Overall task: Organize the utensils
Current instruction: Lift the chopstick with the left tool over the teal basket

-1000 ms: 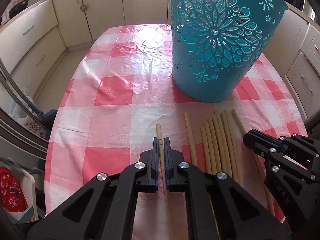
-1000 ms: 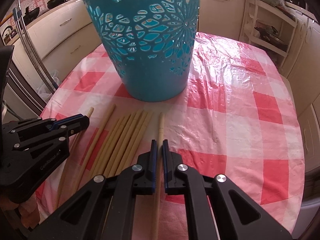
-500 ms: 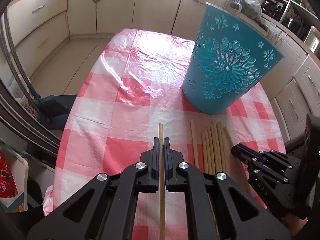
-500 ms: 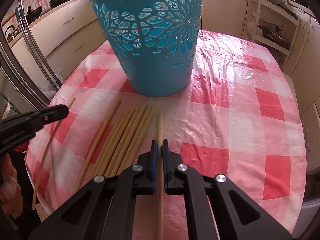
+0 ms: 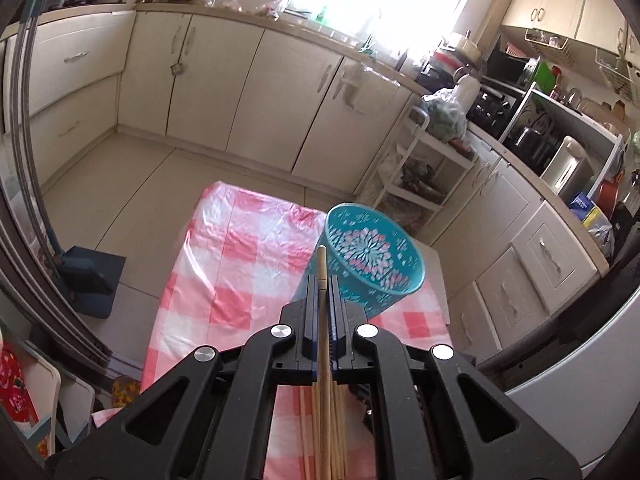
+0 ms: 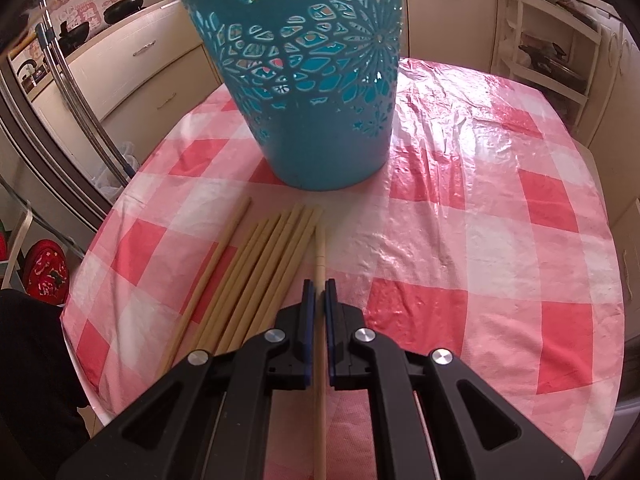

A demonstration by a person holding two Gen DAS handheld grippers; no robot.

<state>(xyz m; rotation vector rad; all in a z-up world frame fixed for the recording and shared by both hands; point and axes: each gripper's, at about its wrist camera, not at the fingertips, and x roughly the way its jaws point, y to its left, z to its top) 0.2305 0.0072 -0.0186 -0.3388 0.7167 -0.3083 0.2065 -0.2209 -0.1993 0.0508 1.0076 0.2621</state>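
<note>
My left gripper (image 5: 322, 280) is shut on a long bamboo chopstick (image 5: 322, 264) and holds it high above the table, its tip pointing at the near rim of the teal cut-out basket (image 5: 374, 258). My right gripper (image 6: 319, 286) is shut on another chopstick (image 6: 320, 248), low over the checked tablecloth (image 6: 480, 240), right of a row of several chopsticks (image 6: 256, 272) lying in front of the basket (image 6: 312, 80). The left gripper is out of the right wrist view.
The table has a red and white checked plastic cover (image 5: 240, 256). Cream kitchen cabinets (image 5: 256, 92) run behind it, a white shelf rack (image 5: 420, 176) stands at the far right, and a dark blue dustpan (image 5: 90, 276) lies on the floor to the left.
My left gripper has risen high with its chopstick and now looks down on the basket's open top. My right gripper has lifted its chopstick slightly and stayed near the row.
</note>
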